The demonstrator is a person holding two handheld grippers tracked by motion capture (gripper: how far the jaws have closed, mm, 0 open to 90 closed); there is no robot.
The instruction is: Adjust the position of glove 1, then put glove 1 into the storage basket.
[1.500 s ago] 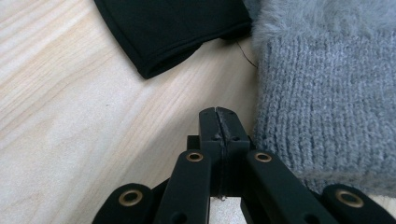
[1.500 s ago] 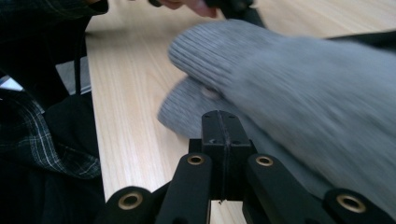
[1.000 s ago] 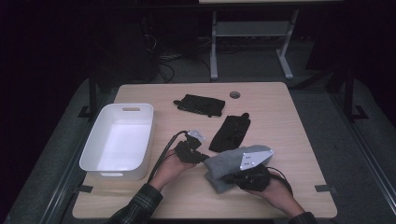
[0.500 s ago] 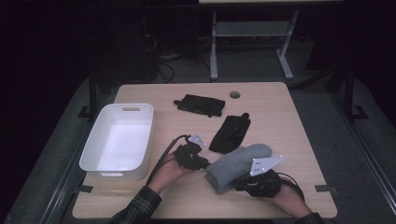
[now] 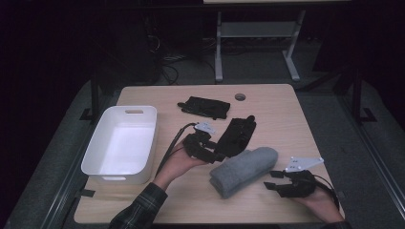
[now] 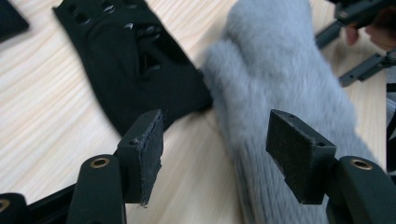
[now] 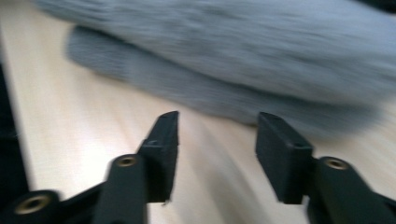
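Observation:
A grey fuzzy folded cloth [image 5: 243, 171] lies on the wooden table [image 5: 277, 119] near its front edge. My left gripper [image 5: 213, 156] hovers at the cloth's left end, beside a black glove [image 5: 237, 136]. Its jaws have just been opening and stand open, and the pads press on nothing. In the left gripper view [image 6: 217, 156] the grey cloth [image 6: 280, 84] and the black glove [image 6: 135, 60] lie just ahead. My right gripper [image 5: 273, 186] sits to the right of the cloth. Its jaws have also just been opening and are open and empty [image 7: 217, 149], facing the cloth [image 7: 233, 56].
A white bin [image 5: 122, 143] stands at the table's left side. A second black glove [image 5: 204, 106] lies farther back, near a round hole [image 5: 239, 97] in the tabletop. The floor around the table is dark.
Both grippers have let go of the grey cloth, which now lies folded on the table. The right gripper has drawn away to the right; the left has lifted slightly.

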